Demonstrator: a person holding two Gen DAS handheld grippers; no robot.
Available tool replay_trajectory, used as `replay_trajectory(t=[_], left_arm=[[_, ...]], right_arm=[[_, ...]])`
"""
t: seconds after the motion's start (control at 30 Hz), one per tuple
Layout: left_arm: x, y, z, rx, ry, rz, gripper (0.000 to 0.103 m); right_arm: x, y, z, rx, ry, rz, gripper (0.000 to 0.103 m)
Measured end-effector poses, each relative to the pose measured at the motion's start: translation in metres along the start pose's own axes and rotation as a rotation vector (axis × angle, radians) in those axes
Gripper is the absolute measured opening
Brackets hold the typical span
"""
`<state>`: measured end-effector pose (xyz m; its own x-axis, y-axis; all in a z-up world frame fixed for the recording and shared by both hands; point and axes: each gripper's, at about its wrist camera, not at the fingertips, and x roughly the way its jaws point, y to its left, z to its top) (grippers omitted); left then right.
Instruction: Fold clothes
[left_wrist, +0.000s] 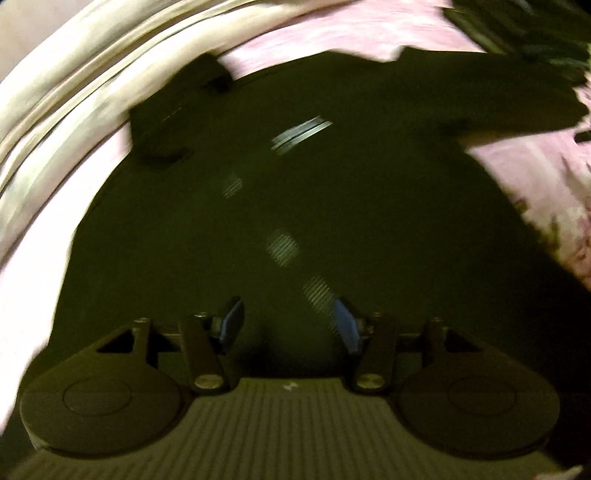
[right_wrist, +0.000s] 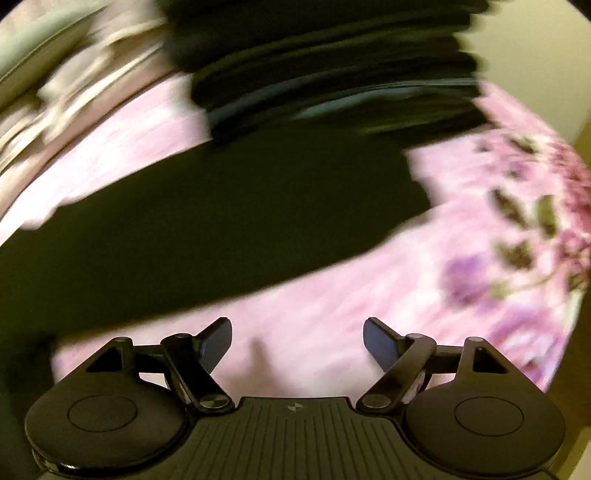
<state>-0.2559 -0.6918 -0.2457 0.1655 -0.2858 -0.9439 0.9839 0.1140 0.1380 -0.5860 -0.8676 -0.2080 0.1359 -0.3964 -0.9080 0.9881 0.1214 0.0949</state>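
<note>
Both views are heavily motion-blurred; fine detail is not recoverable.

Left wrist view: the left gripper points down over a dark shirt spread flat on a pink floral bedsheet. Its jaws stand apart, with nothing clamped between the blue pads; whether the tips touch the fabric cannot be determined. Pale printed marks on the shirt are smeared and unreadable. One sleeve extends toward the upper right. A light, folded fabric band curves along the upper left; its identity is unclear.

Right wrist view: the right gripper hangs over bare bedsheet, jaws wide apart and empty. The shirt's sleeve lies ahead of the gripper. A dark stacked mass lies beyond, too blurred to identify.
</note>
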Motion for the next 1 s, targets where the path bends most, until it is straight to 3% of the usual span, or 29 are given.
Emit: replay_trajectory(t=[0.2,0.37,0.5,0.57,0.6,0.63,0.8,1.0], left_arm=[[-0.023,0.09,-0.107,-0.133,0.022,0.049,0.053],[-0.052,0.171,-0.19,-0.166,0.013,0.086,0.054],[-0.083,0.239,-0.251,-0.203,0.021,0.163,0.057],[-0.097,0.268,-0.278,-0.22,0.027,0.212,0.057],[-0.103,0.279,-0.288,-0.225,0.031,0.236,0.057],[-0.109,0.288,-0.298,-0.229,0.035,0.261,0.057],[-0.136,0.312,-0.326,-0.306,0.015,0.325,0.058],[-0.165,0.29,-0.337,-0.316,0.028,0.365,0.058]], right_arm=[[-0.04,0.14,-0.058,-0.251,0.011,0.163,0.081],[-0.069,0.243,-0.119,-0.376,0.039,0.2,0.081],[-0.084,0.315,-0.169,-0.446,0.093,0.225,0.082],[-0.096,0.351,-0.185,-0.483,0.099,0.263,0.085],[-0.103,0.366,-0.192,-0.508,0.095,0.284,0.095],[-0.109,0.378,-0.197,-0.541,0.084,0.304,0.099],[-0.136,0.42,-0.215,-0.693,0.045,0.363,0.099],[-0.145,0.41,-0.219,-0.696,0.025,0.382,0.099]])
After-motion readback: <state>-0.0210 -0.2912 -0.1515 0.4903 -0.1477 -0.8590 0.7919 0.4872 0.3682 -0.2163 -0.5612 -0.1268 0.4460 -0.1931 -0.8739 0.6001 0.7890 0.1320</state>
